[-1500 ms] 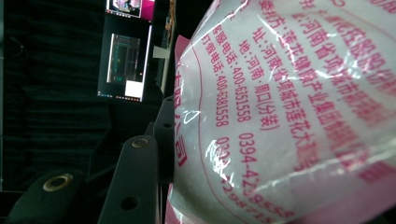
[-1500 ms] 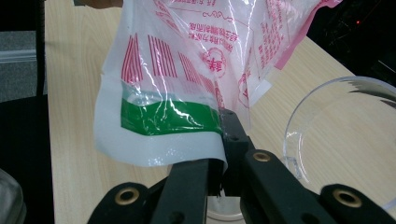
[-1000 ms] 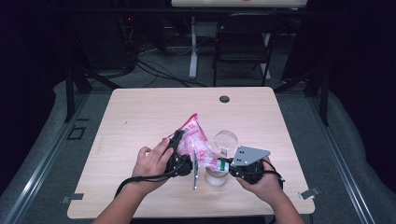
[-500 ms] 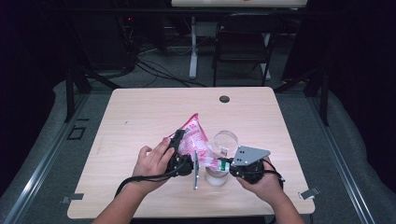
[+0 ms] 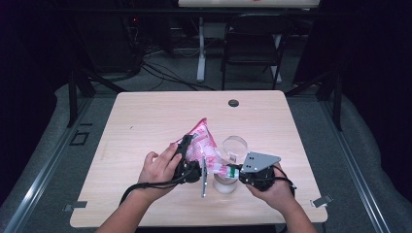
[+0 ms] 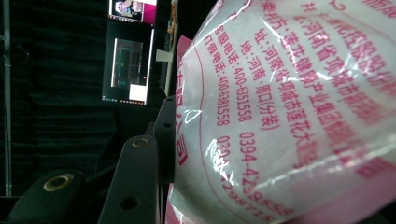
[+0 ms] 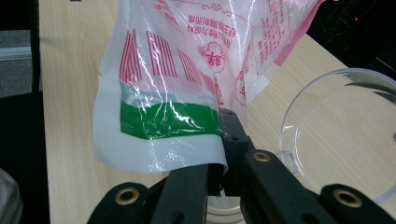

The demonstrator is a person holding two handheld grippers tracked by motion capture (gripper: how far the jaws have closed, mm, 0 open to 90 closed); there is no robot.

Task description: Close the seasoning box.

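Though thin, crinkly and slippery, the plastic bag looked light; the right hand-held gripper was clamped on its sealed corner; the left hand-held gripper pinched its side above the bench.

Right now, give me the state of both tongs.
Left tongs: shut on the pink-printed plastic bag.
Right tongs: shut on the same bag's green-striped corner.

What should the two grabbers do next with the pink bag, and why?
Probably tip the bag a little more toward the jar. Both grippers hold it: the left gripper at its side, the right gripper pinching the green-striped corner just above the jar's mouth. The clear lid lies off beside it.
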